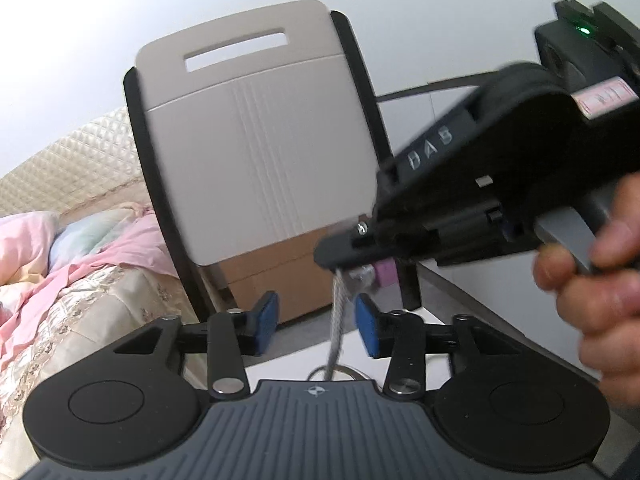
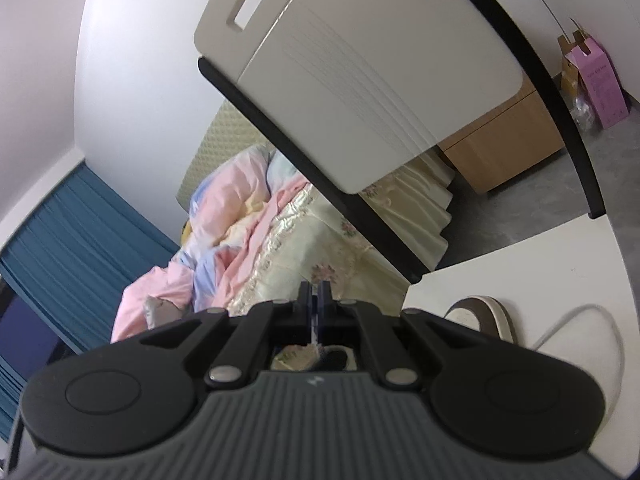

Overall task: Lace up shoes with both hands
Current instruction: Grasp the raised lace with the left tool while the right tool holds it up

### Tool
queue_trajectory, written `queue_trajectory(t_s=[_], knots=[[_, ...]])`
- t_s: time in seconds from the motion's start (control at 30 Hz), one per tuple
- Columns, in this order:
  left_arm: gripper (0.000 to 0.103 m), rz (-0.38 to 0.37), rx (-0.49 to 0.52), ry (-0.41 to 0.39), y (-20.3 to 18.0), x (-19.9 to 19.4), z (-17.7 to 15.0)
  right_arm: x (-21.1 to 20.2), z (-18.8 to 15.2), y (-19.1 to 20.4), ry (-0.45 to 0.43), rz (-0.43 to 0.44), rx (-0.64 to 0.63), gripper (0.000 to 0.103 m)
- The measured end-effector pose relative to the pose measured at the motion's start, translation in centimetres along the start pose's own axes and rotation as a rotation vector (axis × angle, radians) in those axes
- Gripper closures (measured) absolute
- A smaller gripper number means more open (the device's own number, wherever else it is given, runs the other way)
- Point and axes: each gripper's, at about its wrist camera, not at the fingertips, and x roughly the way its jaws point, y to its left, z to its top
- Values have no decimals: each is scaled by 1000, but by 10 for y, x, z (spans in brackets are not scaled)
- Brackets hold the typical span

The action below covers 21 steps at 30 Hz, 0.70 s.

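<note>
Chair [image 1: 256, 140] fills the background in both views, pale back in a black frame, with a bed [image 2: 256, 240] behind it and a white table [image 2: 560, 264] below. On that table, in the right wrist view, a shoe [image 2: 486, 314] shows only its heel or toe end, brown with a pale sole; its eyelets are hidden behind the gripper body, so how far the lacing has got cannot be read. A pale cord [image 2: 592, 328] loops on the table beside it; whether it is lace I cannot tell.

Right gripper [image 1: 340, 265] crosses the left camera's view, held by a hand [image 1: 600, 288], its fingers pressed together on the grey lace [image 1: 337, 320]. From there the lace hangs straight and fairly taut, dropping out of sight behind the left gripper's body. Its own camera agrees: the two pads meet with a pale scrap between them.

Left gripper [image 1: 316, 324] is spread wide, blue pads [image 1: 266, 320] either side of the lace and clear of it.

My judgement: a handover or a pull-through is under way. Either would go best with the right holding tension steady, so the strand stays centred in the gap, and with the left closing squarely on it, well below the right's pinch, before the right lets go. Slack would let the lace swing off the pads.
</note>
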Motion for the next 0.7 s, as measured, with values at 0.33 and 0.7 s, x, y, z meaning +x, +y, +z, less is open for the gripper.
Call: queue_trajectory(t_s=[0.33, 0.7], knots=[[99, -66, 20, -33, 11, -9, -17, 6, -15, 4, 21, 24, -8, 100], [100, -91, -96, -32, 45, -24, -30, 3, -29, -1, -35, 12, 19, 97]])
